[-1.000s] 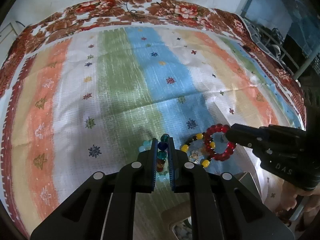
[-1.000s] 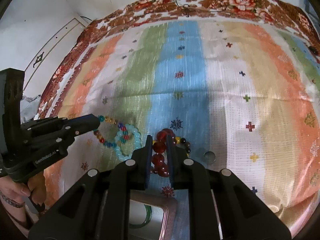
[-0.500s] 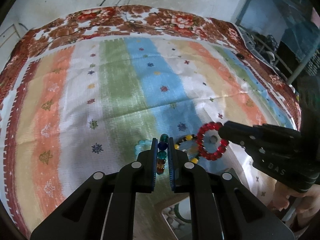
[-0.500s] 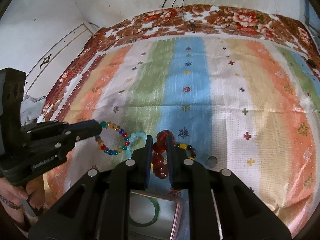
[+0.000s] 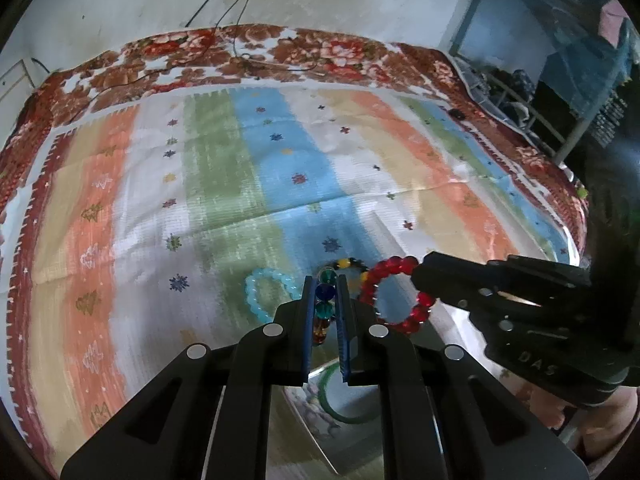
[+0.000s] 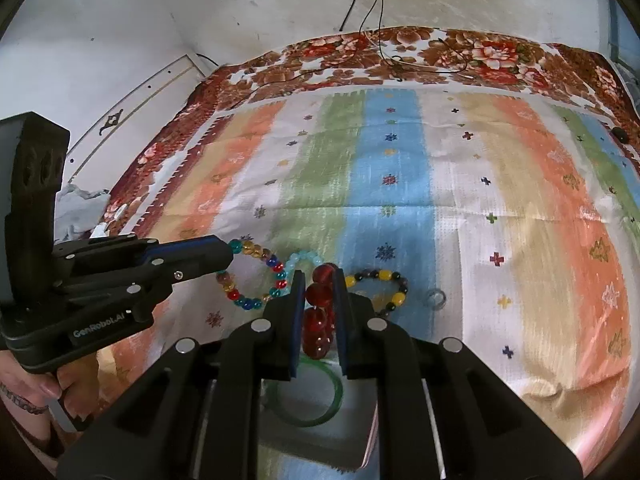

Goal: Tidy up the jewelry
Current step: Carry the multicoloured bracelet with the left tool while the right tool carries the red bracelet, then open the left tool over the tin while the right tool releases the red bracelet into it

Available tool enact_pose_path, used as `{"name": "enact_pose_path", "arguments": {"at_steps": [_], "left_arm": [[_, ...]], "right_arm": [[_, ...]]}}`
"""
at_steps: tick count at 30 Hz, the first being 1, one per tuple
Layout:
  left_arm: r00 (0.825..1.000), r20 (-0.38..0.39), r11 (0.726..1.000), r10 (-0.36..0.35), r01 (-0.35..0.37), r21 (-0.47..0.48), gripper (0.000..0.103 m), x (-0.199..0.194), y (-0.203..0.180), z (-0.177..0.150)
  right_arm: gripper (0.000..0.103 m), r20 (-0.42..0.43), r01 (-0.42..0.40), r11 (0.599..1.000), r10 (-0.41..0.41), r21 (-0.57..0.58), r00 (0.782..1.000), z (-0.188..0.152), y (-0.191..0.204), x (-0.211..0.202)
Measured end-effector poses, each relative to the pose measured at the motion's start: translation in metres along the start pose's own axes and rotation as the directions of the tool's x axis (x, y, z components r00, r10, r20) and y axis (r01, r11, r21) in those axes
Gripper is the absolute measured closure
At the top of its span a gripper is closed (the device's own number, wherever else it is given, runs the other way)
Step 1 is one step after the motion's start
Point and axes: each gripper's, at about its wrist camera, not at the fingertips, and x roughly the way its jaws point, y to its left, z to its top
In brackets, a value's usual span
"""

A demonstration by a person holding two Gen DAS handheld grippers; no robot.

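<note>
My left gripper (image 5: 324,280) is shut on a multicoloured bead bracelet (image 5: 325,305), which also shows in the right wrist view (image 6: 256,276), held above the cloth. My right gripper (image 6: 318,276) is shut on a red bead bracelet (image 6: 319,312), which hangs as a ring in the left wrist view (image 5: 394,294). A pale blue bracelet (image 5: 264,292) and a yellow-and-black bracelet (image 6: 380,286) lie on the striped cloth. A box (image 6: 360,432) holding a green bangle (image 6: 308,396) sits below both grippers.
A small clear ring (image 6: 435,299) lies on the cloth right of the yellow-and-black bracelet. The striped cloth (image 6: 400,160) covers a bed with a floral border (image 6: 400,52). Cables run down the far wall. A metal rack (image 5: 520,108) stands at right.
Both grippers have lifted and drawn back with their bracelets held. The box with the green bangle has come into view beneath them.
</note>
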Motion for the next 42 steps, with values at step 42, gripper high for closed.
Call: {"name": "enact_pose_path", "arguments": {"at_steps": [42], "left_arm": [[0.997, 0.053, 0.998, -0.053, 0.054, -0.018, 0.093, -0.044, -0.022, -0.055]], "right_arm": [[0.086, 0.004, -0.074, 0.997, 0.074, 0.033, 0.997, -0.051, 0.013, -0.039]]}}
